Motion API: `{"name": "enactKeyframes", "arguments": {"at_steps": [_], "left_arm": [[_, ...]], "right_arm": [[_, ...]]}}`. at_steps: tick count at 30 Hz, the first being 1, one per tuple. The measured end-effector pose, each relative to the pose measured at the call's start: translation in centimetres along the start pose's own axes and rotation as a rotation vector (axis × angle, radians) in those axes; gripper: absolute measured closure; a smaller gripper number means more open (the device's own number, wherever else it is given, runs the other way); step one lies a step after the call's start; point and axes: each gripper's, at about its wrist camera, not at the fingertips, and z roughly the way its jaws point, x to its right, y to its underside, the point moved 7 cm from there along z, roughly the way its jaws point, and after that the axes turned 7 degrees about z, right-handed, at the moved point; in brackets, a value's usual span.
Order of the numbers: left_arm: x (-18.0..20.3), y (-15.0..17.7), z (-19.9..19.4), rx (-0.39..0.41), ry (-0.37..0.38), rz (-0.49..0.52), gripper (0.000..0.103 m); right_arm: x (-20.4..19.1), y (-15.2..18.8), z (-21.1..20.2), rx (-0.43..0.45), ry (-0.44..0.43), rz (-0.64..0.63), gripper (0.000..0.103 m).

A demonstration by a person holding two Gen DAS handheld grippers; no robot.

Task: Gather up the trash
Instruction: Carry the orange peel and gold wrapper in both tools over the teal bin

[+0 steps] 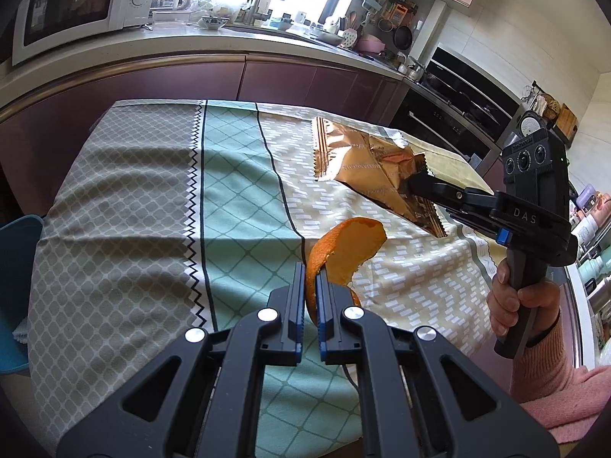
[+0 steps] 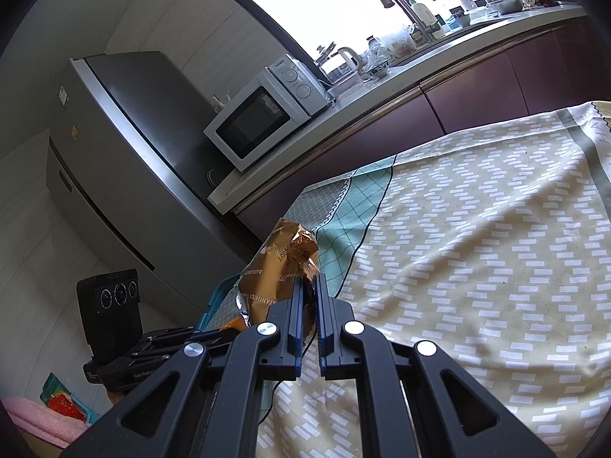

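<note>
Orange peel [image 1: 345, 246] pinched tight in the left gripper [image 1: 311, 278], up off the patterned tablecloth [image 1: 236, 198]. Shiny gold snack wrapper [image 1: 366, 160] clamped in the right gripper [image 2: 310, 286], also lifted clear of the cloth. Blue bin [image 1: 15, 290] just off the table's left edge. Microwave [image 2: 263, 110] back on the counter.

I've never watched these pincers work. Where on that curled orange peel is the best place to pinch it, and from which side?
Probably at its thin edge, coming from the near side. The orange peel is a curved shell, so only the rim fits between flat pads. The left gripper is shut on the peel's lower edge exactly this way, with the rest curling up above the tablecloth.
</note>
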Motion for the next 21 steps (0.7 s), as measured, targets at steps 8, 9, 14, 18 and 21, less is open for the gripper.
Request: {"name": "enactKeyframes", "arguments": {"at_steps": [8,9,14,18,21], "left_arm": [[-1.7,0.1,-1.5,0.023,-0.034,-0.018,0.097],[-2.0,0.2,-1.6,0.025,-0.037,-0.021,0.097],[-2.8,0.3,-2.3,0.033,-0.053,-0.029,0.097],[-3.5,0.5,-2.9,0.038,-0.068,-0.035,0.097],[-3.8,0.5,-3.2,0.043,-0.078,-0.039,0.097]], "right_arm": [[-1.0,0.5,1.1,-0.021,-0.023,-0.015,0.098],[-1.2,0.5,1.3,-0.024,-0.025,-0.017,0.098],[-2.0,0.7,2.1,-0.037,-0.038,-0.022,0.098],[-2.7,0.7,2.9,-0.044,-0.048,-0.028,0.098],[-3.2,0.8,3.3,-0.051,-0.056,-0.034,0.098]]}}
